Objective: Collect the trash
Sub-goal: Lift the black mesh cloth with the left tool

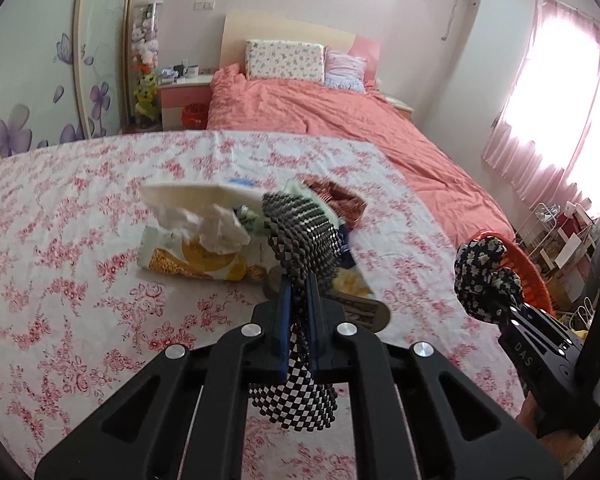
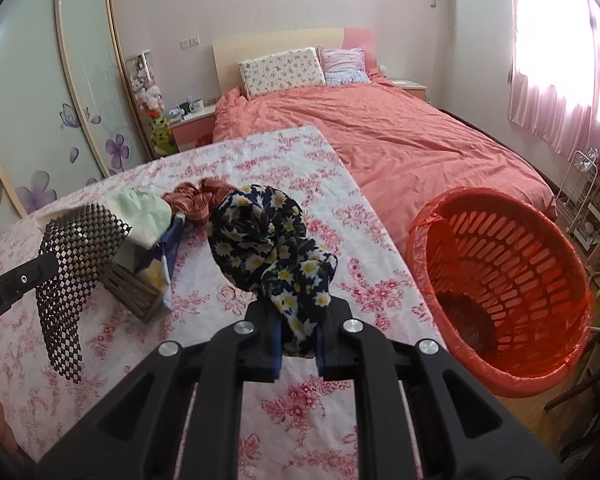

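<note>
My left claw [image 1: 298, 300]: pads pressed together on a black-and-white checkered cloth [image 1: 300, 232], lifted clear of the floral-sheeted table [image 1: 60, 280]; my right claw [image 2: 298, 340]: pinching a dark daisy-print cloth [image 2: 260, 236], also held above the table. On the table beyond them: crumpled white tissue [image 1: 216, 228], a yellow-and-white snack bag [image 1: 188, 256], a pale green cloth [image 2: 144, 210], a rust striped cloth [image 2: 202, 198], a small slatted wooden crate [image 2: 134, 292]. Beside the table's right edge: one red slotted basket [image 2: 500, 280] lined with a red bag, something dark at its bottom, which I cannot identify.
</note>
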The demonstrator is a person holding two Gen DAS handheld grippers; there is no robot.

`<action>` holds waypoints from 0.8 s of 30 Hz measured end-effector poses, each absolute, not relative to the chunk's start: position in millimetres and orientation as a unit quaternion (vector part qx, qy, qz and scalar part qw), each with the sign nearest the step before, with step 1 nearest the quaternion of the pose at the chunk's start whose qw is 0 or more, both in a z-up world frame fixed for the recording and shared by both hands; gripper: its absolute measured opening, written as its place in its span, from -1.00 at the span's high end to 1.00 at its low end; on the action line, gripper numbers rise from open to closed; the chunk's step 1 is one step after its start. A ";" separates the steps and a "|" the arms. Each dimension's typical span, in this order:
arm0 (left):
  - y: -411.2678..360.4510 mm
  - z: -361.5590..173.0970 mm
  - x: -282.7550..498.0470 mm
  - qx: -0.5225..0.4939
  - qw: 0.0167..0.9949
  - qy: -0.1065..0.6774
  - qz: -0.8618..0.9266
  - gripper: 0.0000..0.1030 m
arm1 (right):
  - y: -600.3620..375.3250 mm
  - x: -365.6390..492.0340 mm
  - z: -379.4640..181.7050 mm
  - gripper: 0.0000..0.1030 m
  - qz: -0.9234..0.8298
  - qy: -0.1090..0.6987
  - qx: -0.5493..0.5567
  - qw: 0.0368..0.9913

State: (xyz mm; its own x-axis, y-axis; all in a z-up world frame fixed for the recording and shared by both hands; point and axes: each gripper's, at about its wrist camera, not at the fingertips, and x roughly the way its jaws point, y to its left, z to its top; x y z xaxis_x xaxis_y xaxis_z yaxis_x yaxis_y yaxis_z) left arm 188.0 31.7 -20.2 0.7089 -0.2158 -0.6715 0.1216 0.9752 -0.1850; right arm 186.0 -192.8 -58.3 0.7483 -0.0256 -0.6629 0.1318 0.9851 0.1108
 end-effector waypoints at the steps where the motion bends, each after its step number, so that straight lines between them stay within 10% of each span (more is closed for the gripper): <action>1: 31.0 -17.9 186.4 -0.063 0.923 0.368 -0.093 0.86 | -192.8 184.6 -56.0 0.75 -0.042 0.350 0.076 0.933; 24: -30.7 13.0 178.4 -0.044 0.929 0.333 -0.153 0.86 | -251.6 126.0 -5.2 0.75 -0.074 0.284 0.115 0.949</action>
